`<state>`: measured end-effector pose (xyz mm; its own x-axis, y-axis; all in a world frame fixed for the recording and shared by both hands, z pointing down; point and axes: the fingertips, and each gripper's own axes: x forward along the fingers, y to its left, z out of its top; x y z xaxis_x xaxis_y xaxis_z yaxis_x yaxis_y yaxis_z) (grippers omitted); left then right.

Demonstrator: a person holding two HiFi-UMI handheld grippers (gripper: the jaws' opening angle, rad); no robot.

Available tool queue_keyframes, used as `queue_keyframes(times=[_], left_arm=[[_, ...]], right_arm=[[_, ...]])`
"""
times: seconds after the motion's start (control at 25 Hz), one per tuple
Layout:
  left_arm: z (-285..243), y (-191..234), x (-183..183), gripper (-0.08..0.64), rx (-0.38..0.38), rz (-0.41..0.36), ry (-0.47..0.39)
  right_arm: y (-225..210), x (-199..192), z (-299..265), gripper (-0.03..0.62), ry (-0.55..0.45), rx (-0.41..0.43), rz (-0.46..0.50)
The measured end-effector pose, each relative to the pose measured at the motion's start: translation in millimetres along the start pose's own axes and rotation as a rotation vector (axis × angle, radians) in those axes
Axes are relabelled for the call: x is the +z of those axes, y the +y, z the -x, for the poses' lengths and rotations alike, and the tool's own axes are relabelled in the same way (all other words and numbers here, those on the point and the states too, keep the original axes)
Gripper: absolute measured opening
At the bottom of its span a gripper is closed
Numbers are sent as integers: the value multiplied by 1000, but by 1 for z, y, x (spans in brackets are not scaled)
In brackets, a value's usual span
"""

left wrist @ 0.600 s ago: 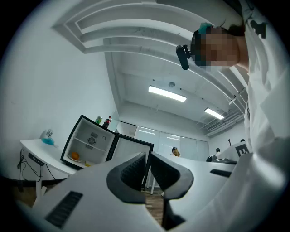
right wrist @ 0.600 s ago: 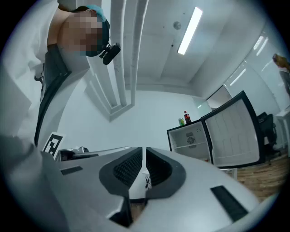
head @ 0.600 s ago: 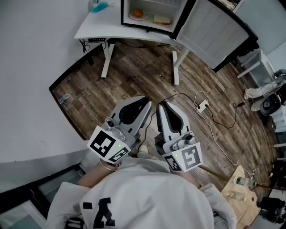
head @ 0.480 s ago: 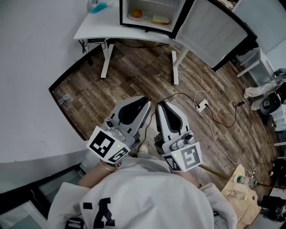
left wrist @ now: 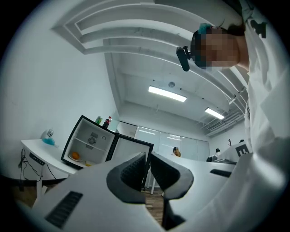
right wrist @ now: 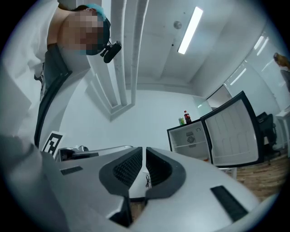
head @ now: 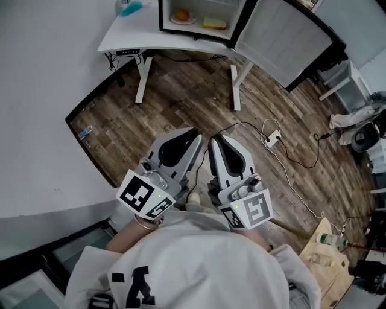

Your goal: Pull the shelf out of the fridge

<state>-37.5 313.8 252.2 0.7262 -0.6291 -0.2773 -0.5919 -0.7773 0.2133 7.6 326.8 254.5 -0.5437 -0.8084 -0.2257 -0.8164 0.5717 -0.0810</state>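
Nothing started on the pull yet, by the look of it: the fridge (head: 199,18) stands on the white worktop (head: 120,39) at the far side of the room with its door (head: 283,42) swung wide, and the shelf (left wrist: 88,143) sits in its slot across the middle of the compartment, untouched. The left gripper (head: 197,137) and right gripper (head: 214,142) are held side by side close to the person's chest, well apart from the fridge, each with its fingers pressed together and nothing between them. So all of it is left: cross the wooden floor (head: 181,102), open the fingers, take the shelf's front edge and draw it out. Below the shelf there's an orange (head: 182,15) on a plate and a yellow item (head: 214,23) beside it; I judge they won't block the slide. Bottles (left wrist: 107,121) stand on the fridge's top. A cable with a power strip (head: 272,142) trails across the floor to the right, something to step around.
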Motion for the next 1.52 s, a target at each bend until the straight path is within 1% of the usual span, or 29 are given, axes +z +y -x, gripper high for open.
queue_keyframes(times=[0.52, 1.16, 1.4, 1.52], left_arm=[[-3, -9, -2, 35, 11, -10, -7], [-13, -8, -5, 35, 21, -16, -9], [-17, -8, -6, 35, 31, -14, -17], [-22, -9, -8, 35, 37, -13, -19]], right_arm=[[-4, 4, 7, 48, -13, 16, 7], [-14, 6, 7, 48, -20, 23, 11], [-24, 12, 10, 48, -58, 7, -23], [-28, 12, 11, 48, -59, 9, -27]])
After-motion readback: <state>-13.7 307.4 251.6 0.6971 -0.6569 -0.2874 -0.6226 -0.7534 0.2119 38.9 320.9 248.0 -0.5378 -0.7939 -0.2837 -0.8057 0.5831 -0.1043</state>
